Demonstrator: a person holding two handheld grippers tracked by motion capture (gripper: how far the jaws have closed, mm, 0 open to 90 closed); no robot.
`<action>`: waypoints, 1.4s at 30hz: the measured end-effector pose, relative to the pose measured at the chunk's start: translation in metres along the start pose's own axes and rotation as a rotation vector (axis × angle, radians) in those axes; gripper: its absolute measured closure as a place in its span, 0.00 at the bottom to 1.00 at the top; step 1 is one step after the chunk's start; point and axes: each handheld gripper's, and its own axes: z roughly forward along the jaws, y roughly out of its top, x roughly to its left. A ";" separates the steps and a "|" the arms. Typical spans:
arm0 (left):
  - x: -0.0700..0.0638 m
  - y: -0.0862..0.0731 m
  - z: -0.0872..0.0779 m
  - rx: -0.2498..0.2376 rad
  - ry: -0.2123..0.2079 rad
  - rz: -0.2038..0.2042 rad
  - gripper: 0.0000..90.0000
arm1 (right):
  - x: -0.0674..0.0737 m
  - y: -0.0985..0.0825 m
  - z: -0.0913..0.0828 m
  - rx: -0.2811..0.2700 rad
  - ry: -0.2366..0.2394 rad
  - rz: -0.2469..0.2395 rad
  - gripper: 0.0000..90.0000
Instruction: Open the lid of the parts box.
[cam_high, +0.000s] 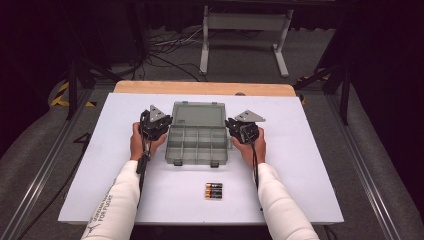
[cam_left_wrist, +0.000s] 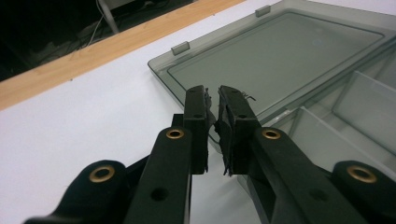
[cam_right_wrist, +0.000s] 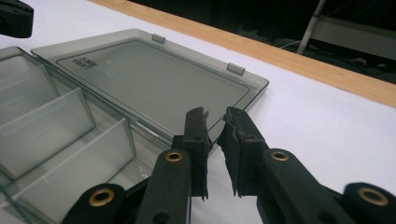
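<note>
A clear grey compartment box (cam_high: 197, 146) lies open in the middle of the white table, its lid (cam_high: 198, 114) folded flat toward the far side. My left gripper (cam_high: 166, 123) sits at the box's left side, over the near corner of the lid (cam_left_wrist: 280, 60); its jaws are almost together with nothing between them. My right gripper (cam_high: 230, 125) sits at the box's right side near the hinge line, jaws likewise nearly together and empty, above the lid (cam_right_wrist: 154, 79) edge. Empty compartments (cam_right_wrist: 46, 126) show beside it.
Three batteries (cam_high: 213, 190) lie side by side on the white table (cam_high: 310, 165) in front of the box. A wooden strip (cam_high: 205, 88) runs along the far table edge. A white stand (cam_high: 245, 30) and cables sit on the floor beyond.
</note>
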 end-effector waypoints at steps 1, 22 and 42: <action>-0.001 0.000 -0.003 -0.004 0.000 0.014 0.91 | 0.000 0.003 -0.004 -0.004 0.010 -0.009 0.87; -0.007 -0.006 -0.066 -0.125 -0.093 0.158 0.86 | 0.008 0.006 -0.044 -0.047 0.126 -0.087 0.84; -0.022 -0.029 -0.111 -0.245 -0.211 0.206 0.74 | 0.020 0.000 -0.085 -0.097 0.189 -0.162 0.79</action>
